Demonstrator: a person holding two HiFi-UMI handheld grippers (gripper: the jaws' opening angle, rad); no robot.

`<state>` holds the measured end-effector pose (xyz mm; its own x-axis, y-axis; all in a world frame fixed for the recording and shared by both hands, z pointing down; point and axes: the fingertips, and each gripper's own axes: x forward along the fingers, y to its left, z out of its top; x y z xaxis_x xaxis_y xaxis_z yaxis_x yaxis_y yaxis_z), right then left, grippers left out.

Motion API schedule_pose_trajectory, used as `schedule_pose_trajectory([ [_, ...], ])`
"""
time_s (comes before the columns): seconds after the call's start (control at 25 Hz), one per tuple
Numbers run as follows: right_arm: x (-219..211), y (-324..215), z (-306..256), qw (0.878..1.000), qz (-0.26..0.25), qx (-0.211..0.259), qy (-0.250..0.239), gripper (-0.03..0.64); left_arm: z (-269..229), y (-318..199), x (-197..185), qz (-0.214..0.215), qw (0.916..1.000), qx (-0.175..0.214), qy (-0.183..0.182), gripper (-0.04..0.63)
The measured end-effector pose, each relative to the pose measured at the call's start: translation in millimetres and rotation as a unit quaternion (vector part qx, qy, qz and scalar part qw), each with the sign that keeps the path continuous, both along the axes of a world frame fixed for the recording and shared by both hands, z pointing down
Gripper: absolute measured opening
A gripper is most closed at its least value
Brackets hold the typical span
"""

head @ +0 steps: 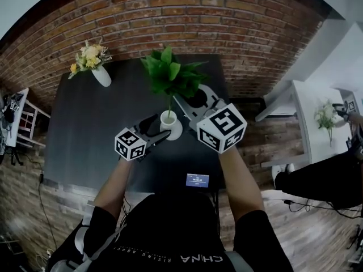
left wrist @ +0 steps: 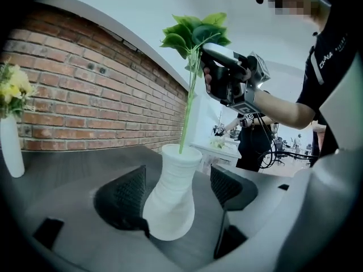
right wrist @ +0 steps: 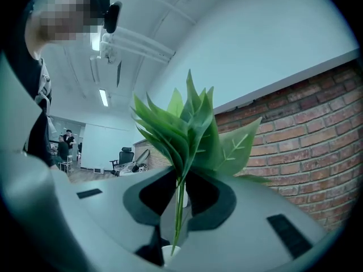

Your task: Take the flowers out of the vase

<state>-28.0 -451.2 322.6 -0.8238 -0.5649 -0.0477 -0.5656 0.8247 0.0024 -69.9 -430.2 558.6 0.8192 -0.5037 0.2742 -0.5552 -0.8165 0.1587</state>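
We hold the left tool point(left wrist: 176, 188) open around the white vase point(left wrist: 170, 205), which stands upright on the dark worktop point(head: 85, 129) between the two jaws. The right pad is clear of the vase; whether the left pad touches it we cannot tell. Our right tool point(right wrist: 180, 191) sits higher, its jaws pinched shut on the green flower stem point(right wrist: 179, 208) just under the leaves. The stem runs down from that tool, its lower end inside the vase's mouth. A second vase point(head: 102, 75) with yellow flowers stands well apart, at the worktop's far left corner.
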Motion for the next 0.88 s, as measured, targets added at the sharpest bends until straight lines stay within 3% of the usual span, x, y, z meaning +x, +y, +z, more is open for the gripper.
schedule_pose_trajectory([
  [0.2, 18, 1, -21, 1.000, 0.018, 0.016, -0.006, 0.057, -27, 10, -21, 0.012, 0.9998, 0.011, -0.006, 0.339],
  [0.44, 49, -4, -31, 0.998, 0.055, 0.022, 0.004, 0.057, -88, 1, -32, -0.004, 0.9968, 0.079, 0.006, 0.337],
  [0.56, 60, -3, -13, 0.997, 0.071, 0.004, 0.023, 0.057, -106, 0, -25, -0.001, 0.9960, 0.088, 0.017, 0.332],
  [0.68, 69, -1, 17, 0.995, 0.084, -0.027, 0.041, 0.057, -113, 3, -18, 0.007, 0.9955, 0.093, 0.017, 0.253],
  [0.76, 76, 1, 38, 0.994, 0.092, -0.048, 0.047, 0.057, -115, 6, -14, 0.009, 0.9949, 0.098, 0.020, 0.236],
  [0.88, 84, 8, 64, 0.991, 0.097, -0.075, 0.052, 0.057, -118, 11, -11, 0.000, 0.9939, 0.105, 0.035, 0.125],
])
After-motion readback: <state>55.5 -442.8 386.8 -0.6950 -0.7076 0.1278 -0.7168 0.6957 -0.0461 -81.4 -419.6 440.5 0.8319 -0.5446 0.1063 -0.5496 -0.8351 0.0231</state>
